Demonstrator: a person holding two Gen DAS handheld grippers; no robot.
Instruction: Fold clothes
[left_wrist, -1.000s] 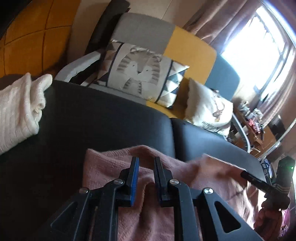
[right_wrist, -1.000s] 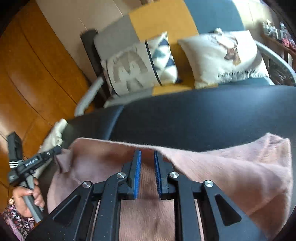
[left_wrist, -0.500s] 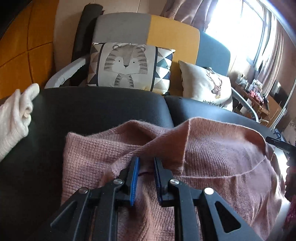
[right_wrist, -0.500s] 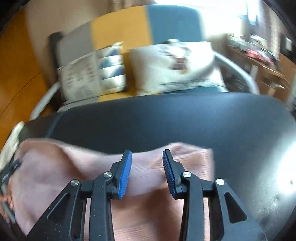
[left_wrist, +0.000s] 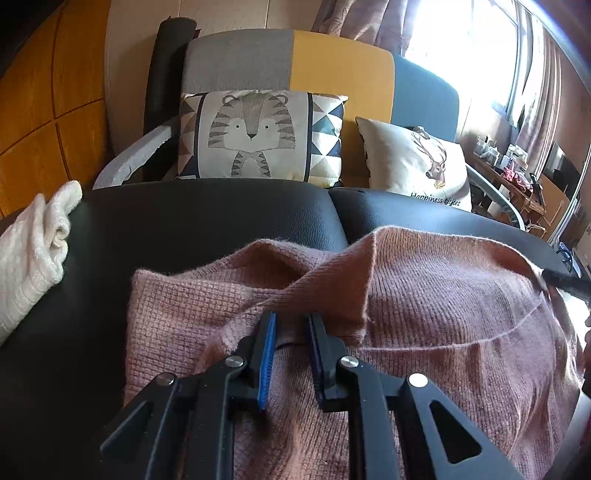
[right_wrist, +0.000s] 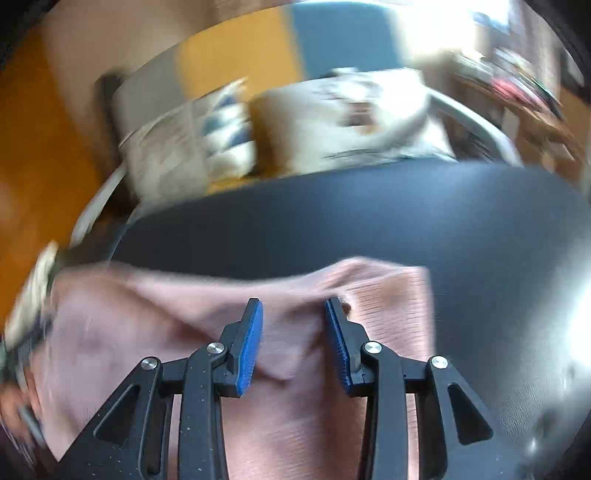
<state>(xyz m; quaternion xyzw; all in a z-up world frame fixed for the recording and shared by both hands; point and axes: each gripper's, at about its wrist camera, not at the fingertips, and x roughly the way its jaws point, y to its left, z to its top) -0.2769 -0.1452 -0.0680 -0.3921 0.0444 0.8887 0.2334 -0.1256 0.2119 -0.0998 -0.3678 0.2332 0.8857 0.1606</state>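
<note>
L gripper (left_wrist: 290, 325) pinched fold of pink knit sweater (left_wrist: 443, 314); R gripper (right_wrist: 293, 314) jaws had just spread, sweater loose between them, on black leather cushion (left_wrist: 184, 221).

Right gripper (right_wrist: 293, 325) apparently off sweater (right_wrist: 147, 317).

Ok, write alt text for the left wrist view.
A black two-finger left gripper pinches a fold of a pink knit sweater lying on a black cushioned surface. Behind stand a tiger-print pillow and a deer-print pillow.
</note>
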